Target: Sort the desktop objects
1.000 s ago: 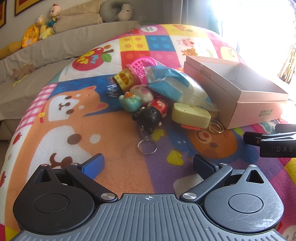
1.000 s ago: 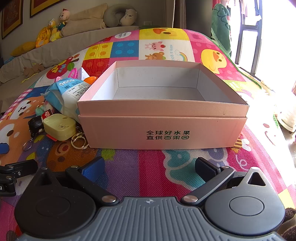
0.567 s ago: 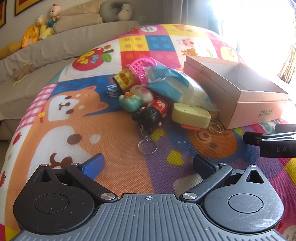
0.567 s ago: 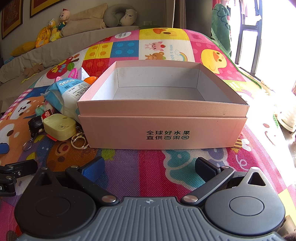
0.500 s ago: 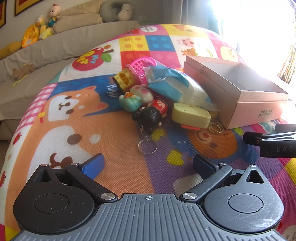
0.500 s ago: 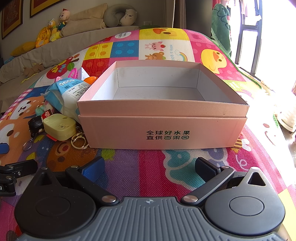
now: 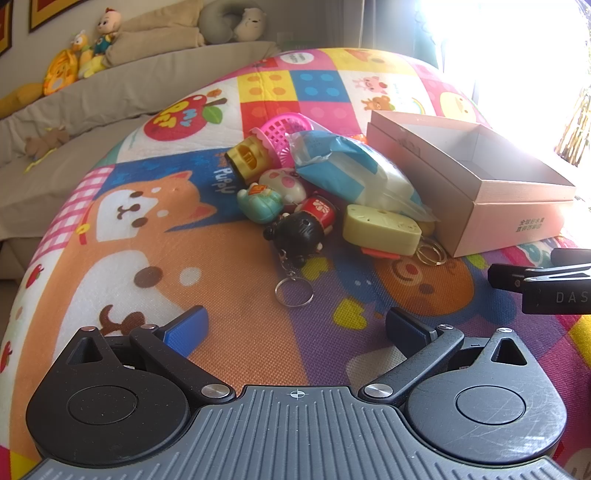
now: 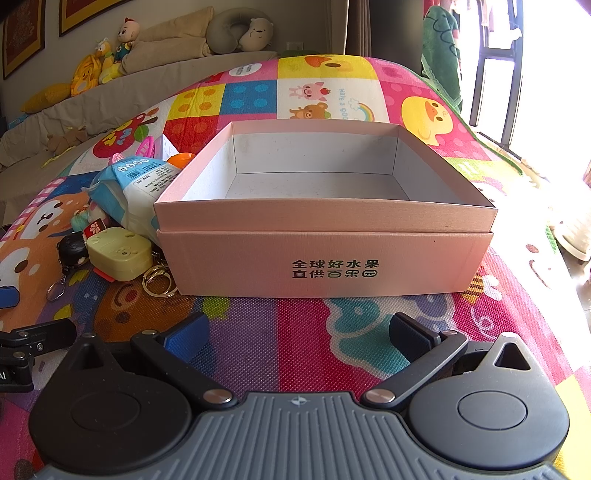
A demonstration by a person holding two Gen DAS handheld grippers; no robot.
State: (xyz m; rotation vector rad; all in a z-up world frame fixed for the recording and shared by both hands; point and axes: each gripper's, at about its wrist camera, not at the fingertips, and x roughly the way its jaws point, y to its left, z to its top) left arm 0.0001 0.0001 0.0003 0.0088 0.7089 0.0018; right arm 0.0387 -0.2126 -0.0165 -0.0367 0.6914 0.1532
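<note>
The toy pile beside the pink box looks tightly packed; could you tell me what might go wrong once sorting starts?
The black doll keychain lies against the red figure, so a grasp by the open left gripper may drag its neighbour. The tissue pack lies over other toys; lifting one beneath could tip it. The gold rings lie flat by the pink box, likely hard to pinch.

This was a home living room: a bright cartoon-print play mat [image 7: 155, 236] covered the floor, a grey-covered sofa [image 8: 110, 99] along the wall held plush toys [image 8: 107, 59] and a neck pillow [image 8: 236, 33], framed pictures [image 8: 22, 37] hung above it, and daylight came through a barred window [image 8: 495, 70]
</note>
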